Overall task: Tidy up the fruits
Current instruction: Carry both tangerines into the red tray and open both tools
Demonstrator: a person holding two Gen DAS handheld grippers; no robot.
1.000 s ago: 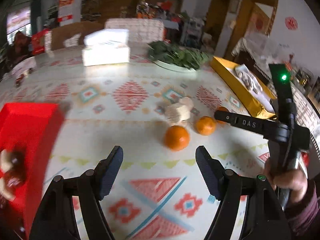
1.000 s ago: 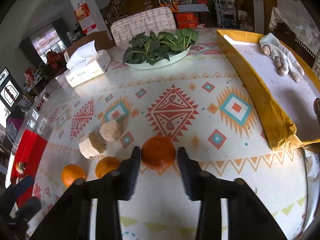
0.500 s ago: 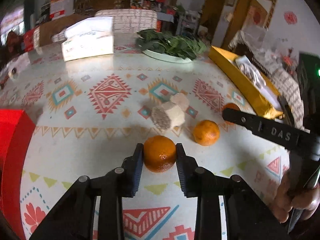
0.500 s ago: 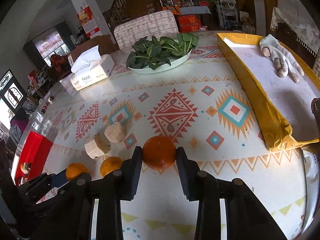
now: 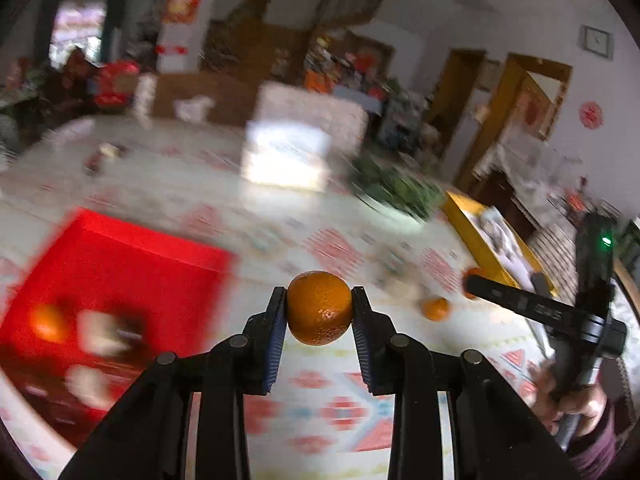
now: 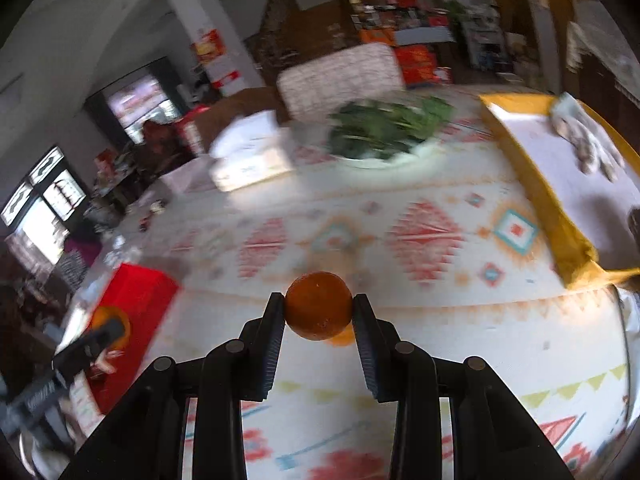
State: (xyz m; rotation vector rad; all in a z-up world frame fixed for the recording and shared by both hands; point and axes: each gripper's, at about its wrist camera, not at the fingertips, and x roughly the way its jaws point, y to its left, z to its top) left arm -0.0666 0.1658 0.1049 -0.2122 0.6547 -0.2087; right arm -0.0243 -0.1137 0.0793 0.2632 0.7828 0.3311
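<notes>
My left gripper [image 5: 319, 308] is shut on an orange [image 5: 319, 307] and holds it above the patterned table, to the right of the red box [image 5: 120, 264]. The red box holds another orange [image 5: 49, 322] and pale blurred items. My right gripper [image 6: 319, 307] is shut on a second orange [image 6: 318, 305], lifted above the table. In the left wrist view the right gripper [image 5: 472, 282] shows at the right with its orange. One loose orange [image 5: 436, 309] lies on the table. In the right wrist view the red box [image 6: 136, 300] is at the left, with the left gripper [image 6: 105, 329] over it.
A plate of leafy greens [image 6: 384, 132] and a white tissue box [image 6: 252, 156] stand at the back. A yellow tray [image 6: 536, 184] with a glove runs along the right edge. Pale root pieces [image 5: 404, 286] lie near the loose orange.
Both grippers have lifted their oranges off the table. My left gripper has swung left towards the red box. The right gripper has risen too, and the views are motion blurred.
</notes>
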